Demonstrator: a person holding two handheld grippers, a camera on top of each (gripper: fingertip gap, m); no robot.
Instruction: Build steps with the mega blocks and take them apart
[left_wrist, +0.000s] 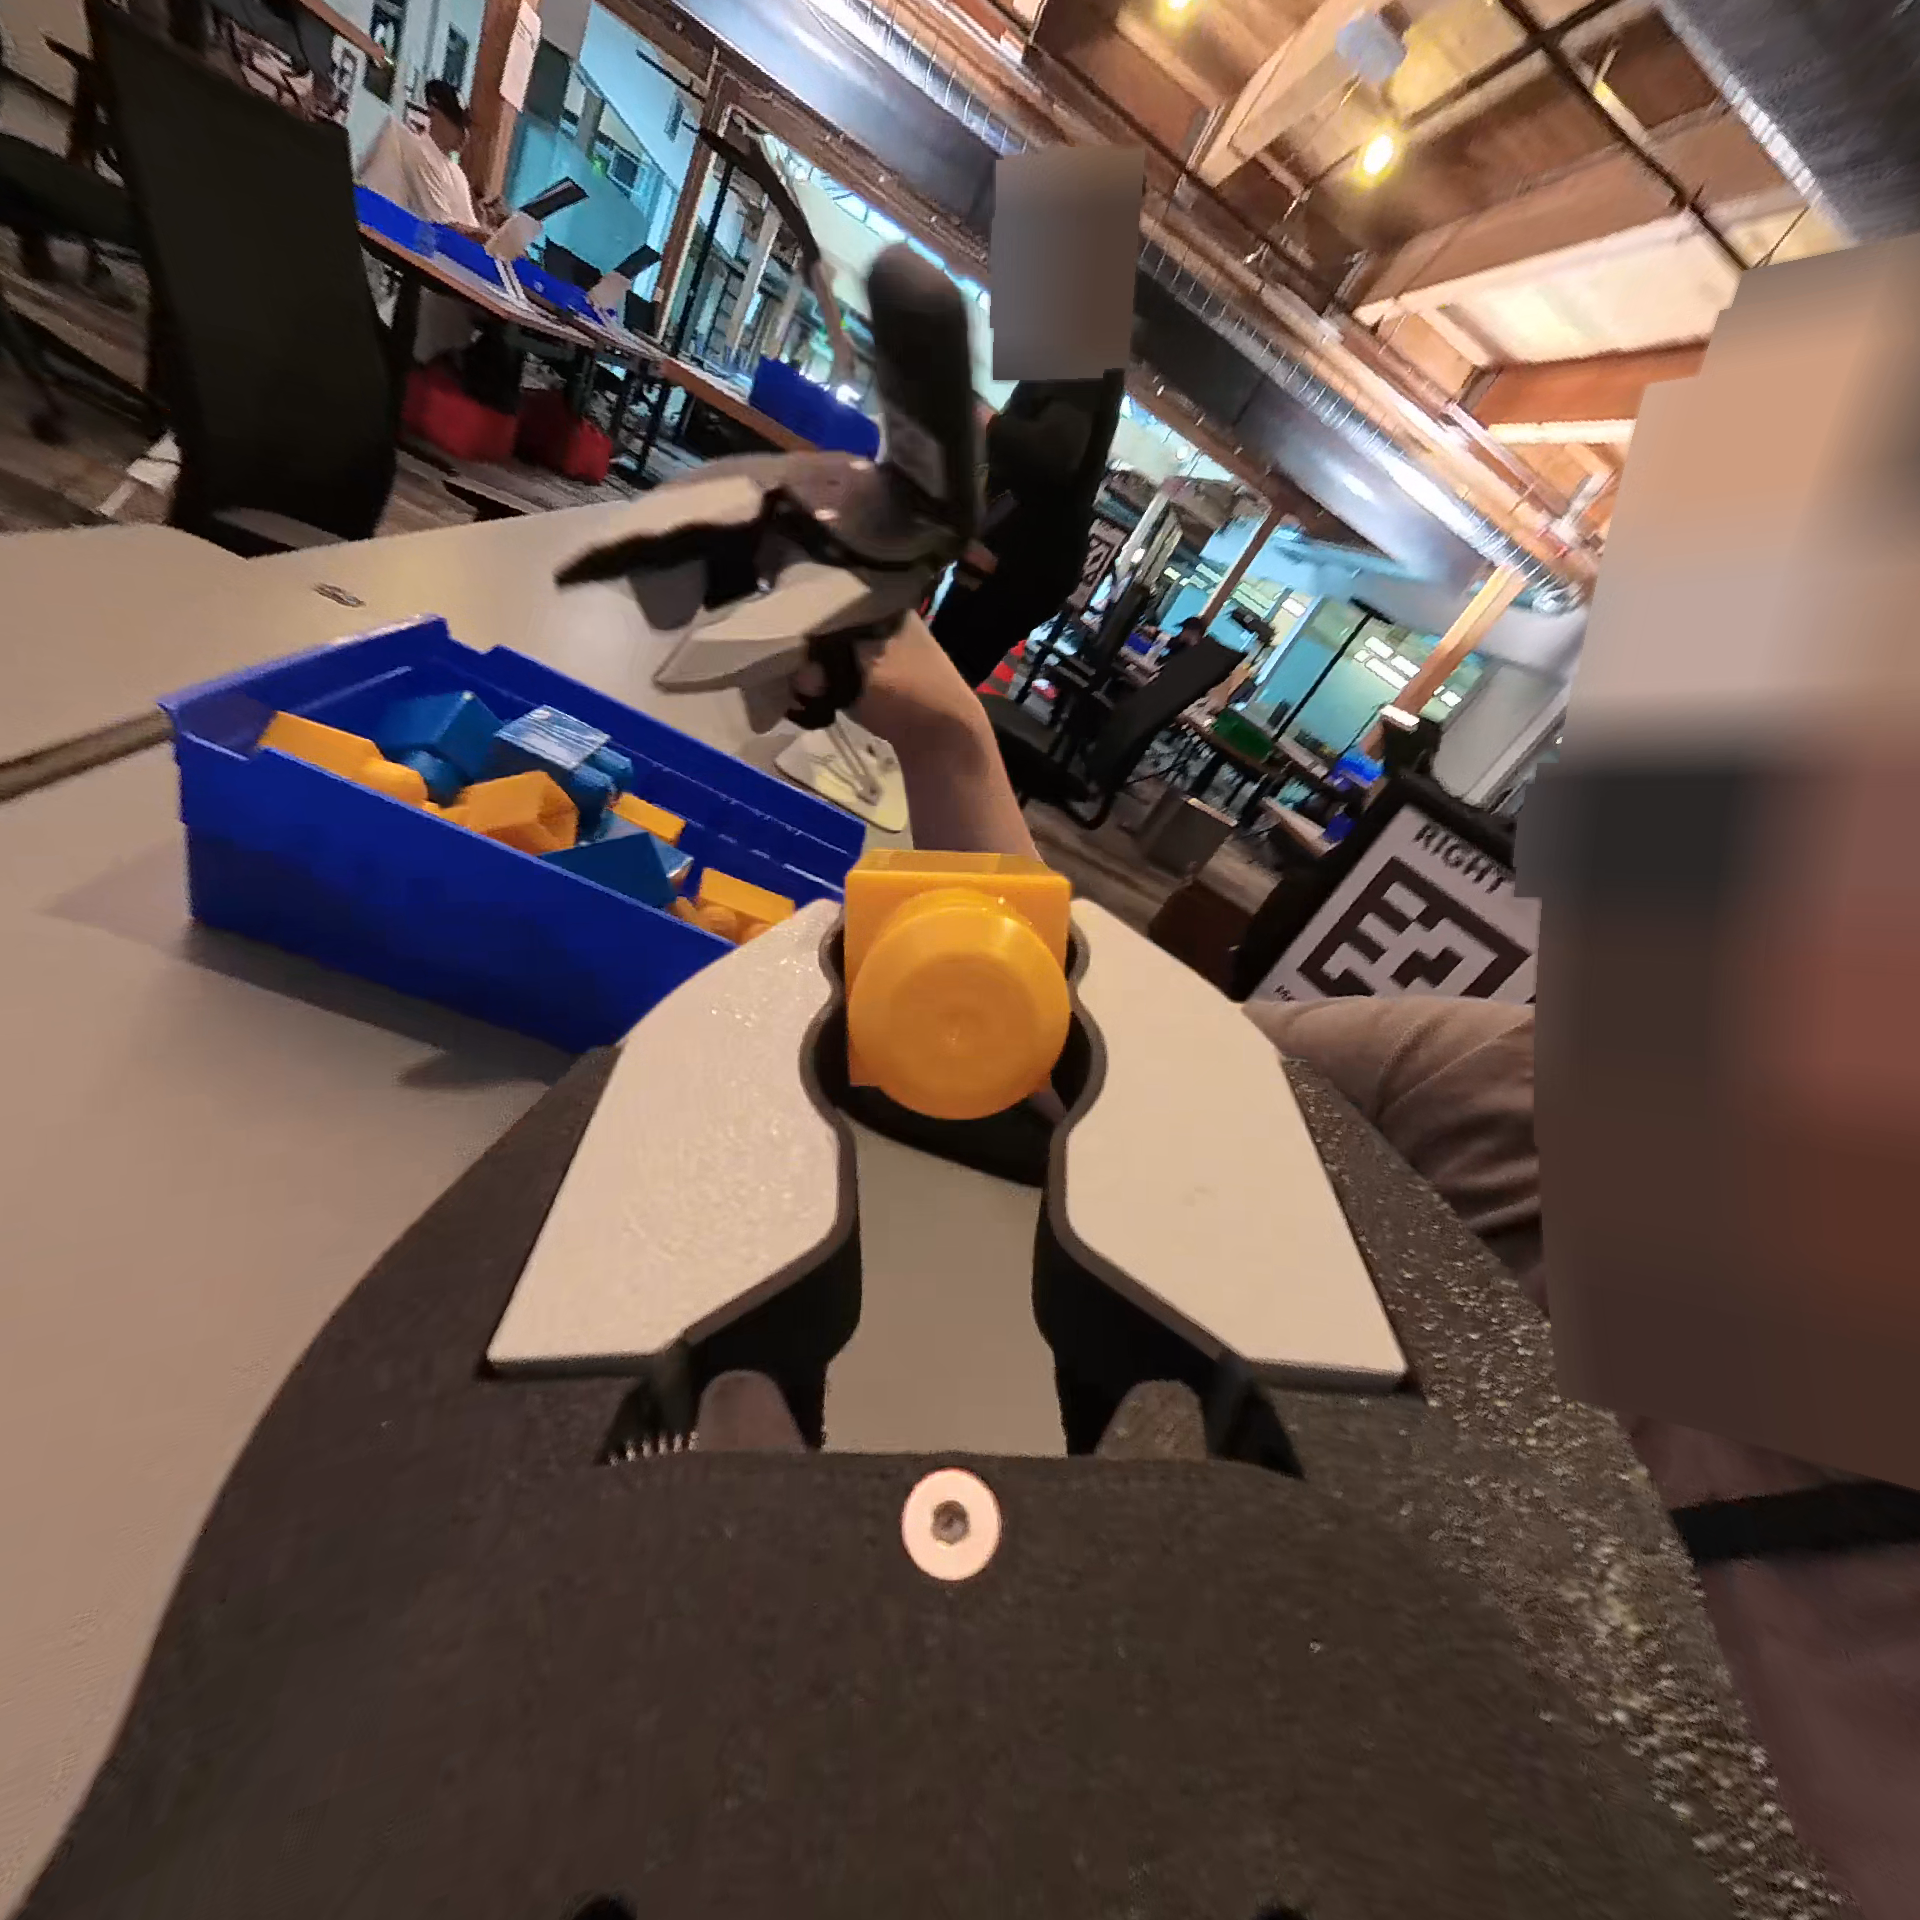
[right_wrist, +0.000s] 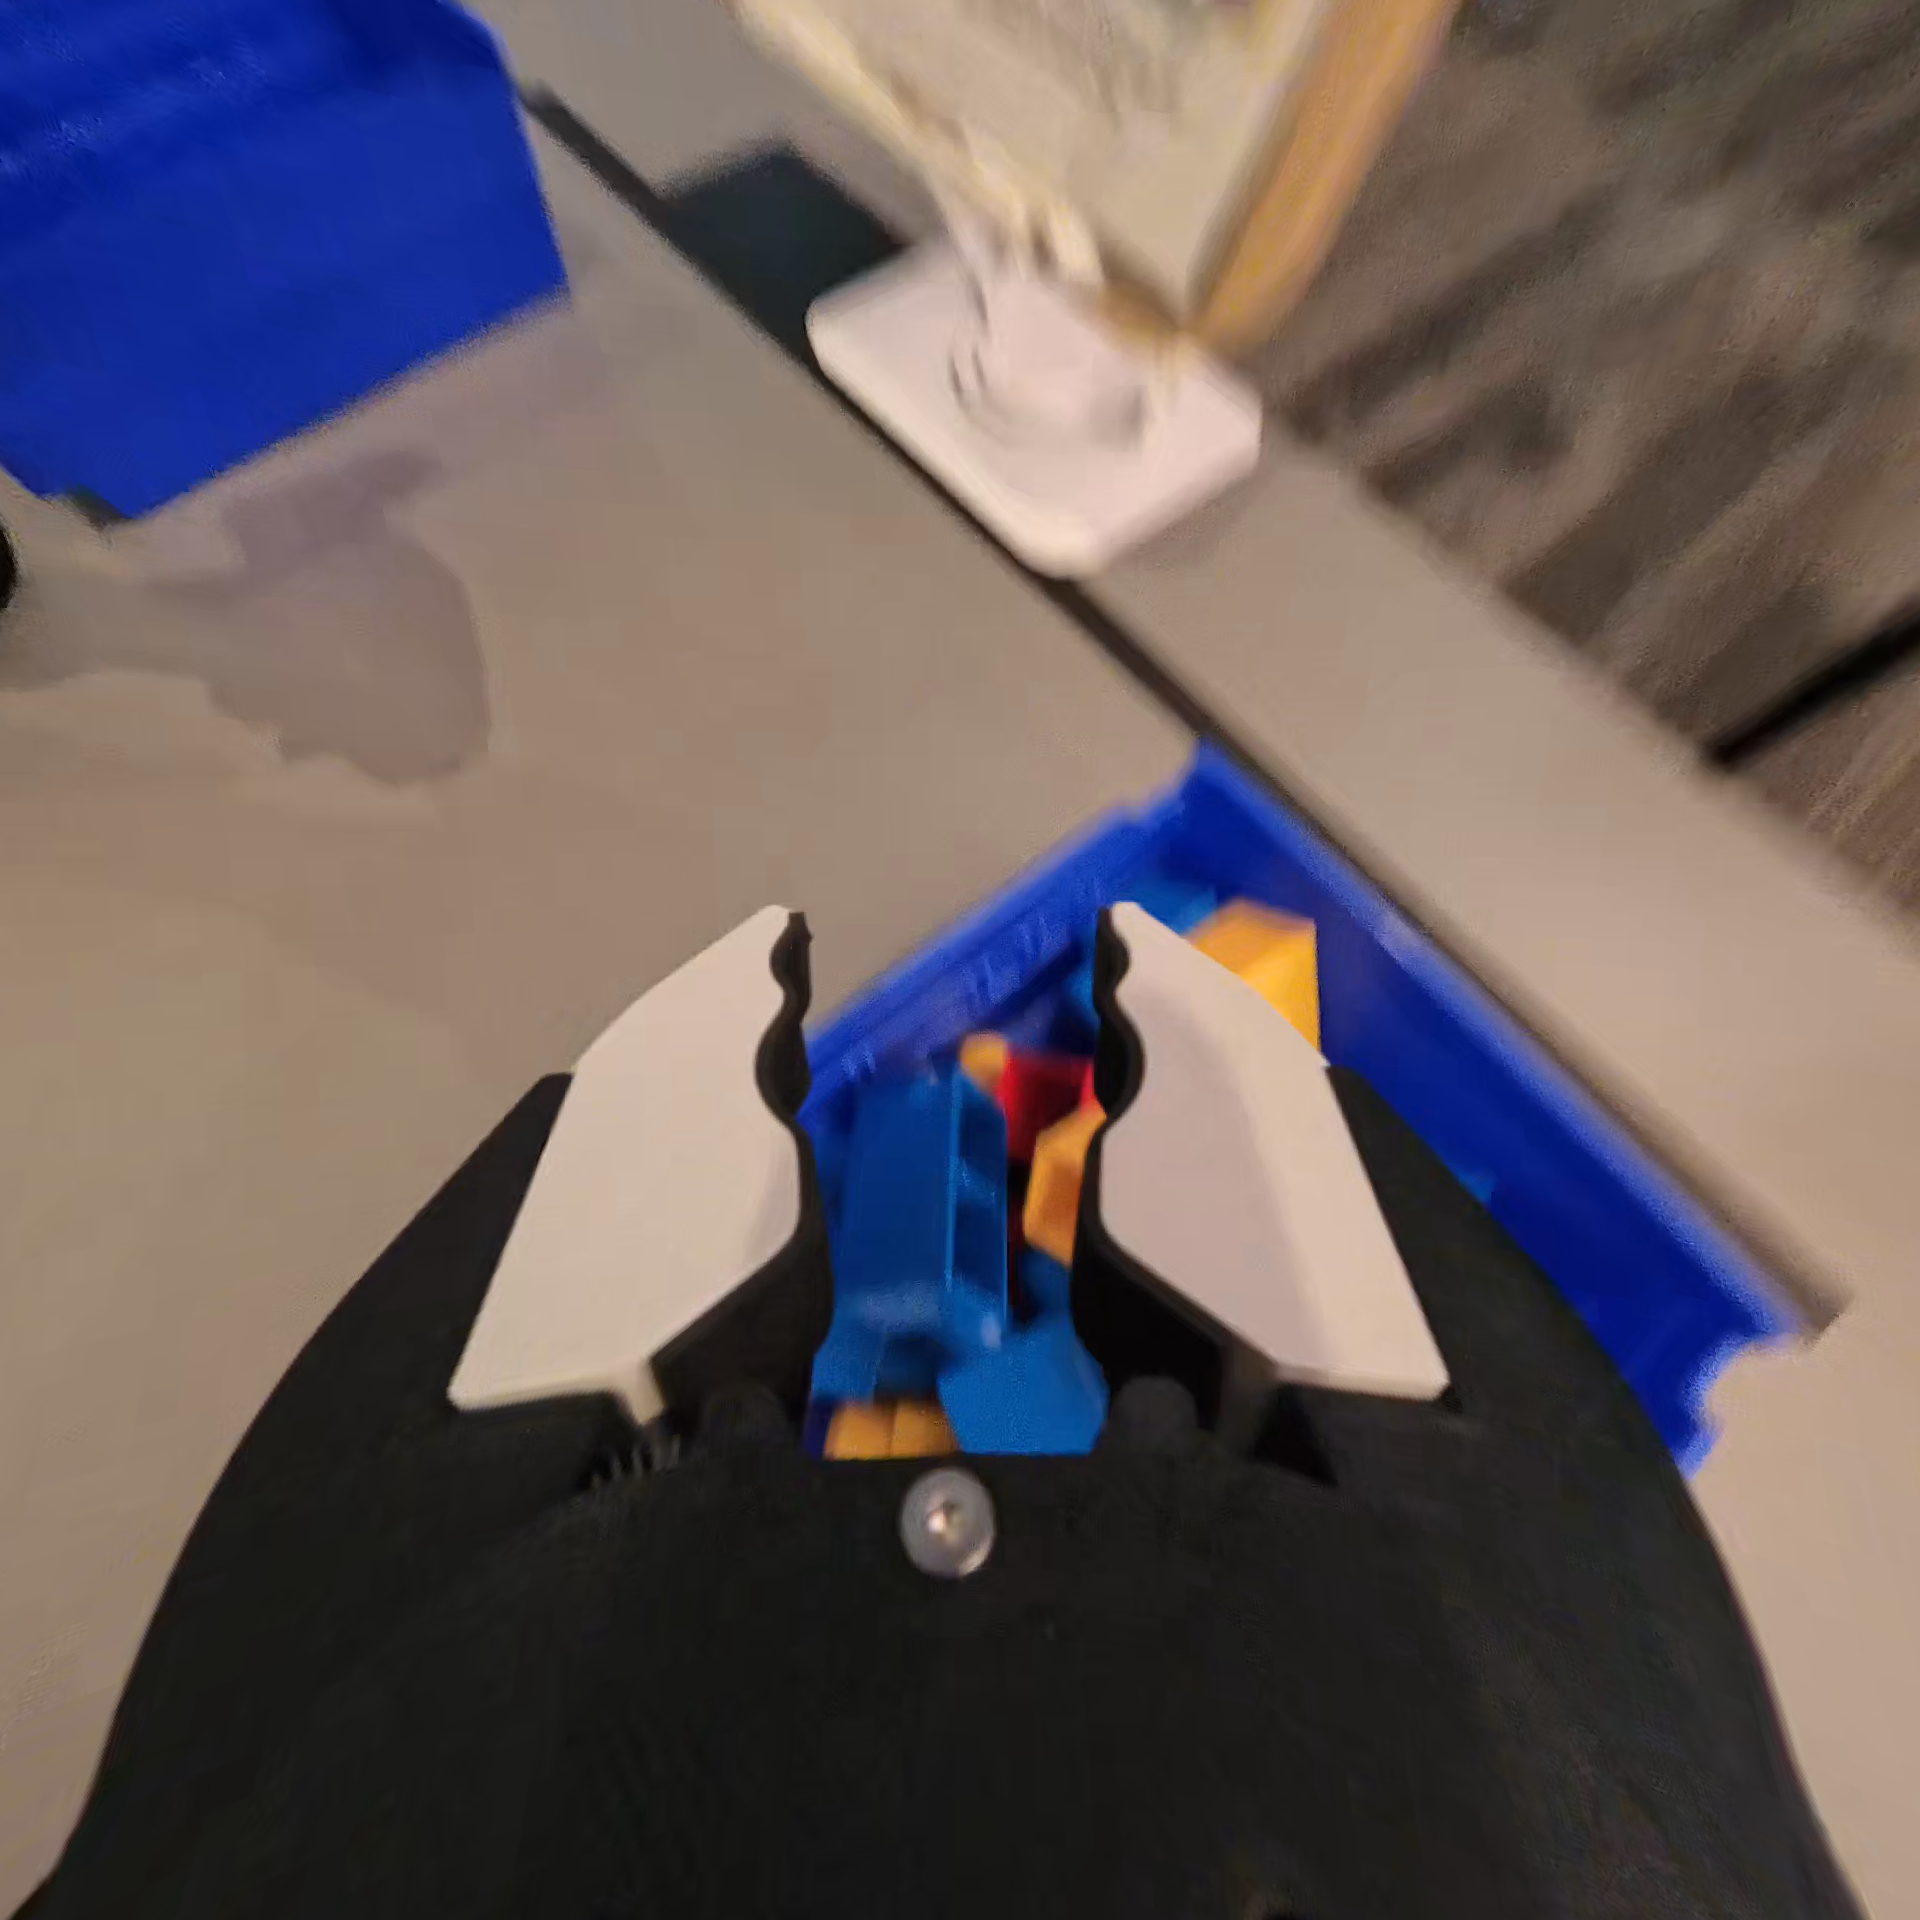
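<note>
Yellow block (left_wrist: 956, 997) between fingers (left_wrist: 727, 1122)

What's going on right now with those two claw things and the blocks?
Left gripper shut on yellow block, raised off the table. Right gripper open, empty, above blue bin of loose blocks. Nothing in the way.

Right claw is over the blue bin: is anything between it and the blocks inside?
Nothing visible blocks it. The right claw is open, empty and above the blue bin, with the blue and yellow blocks showing straight through the gap between its fingers. That view is blurred.
</note>
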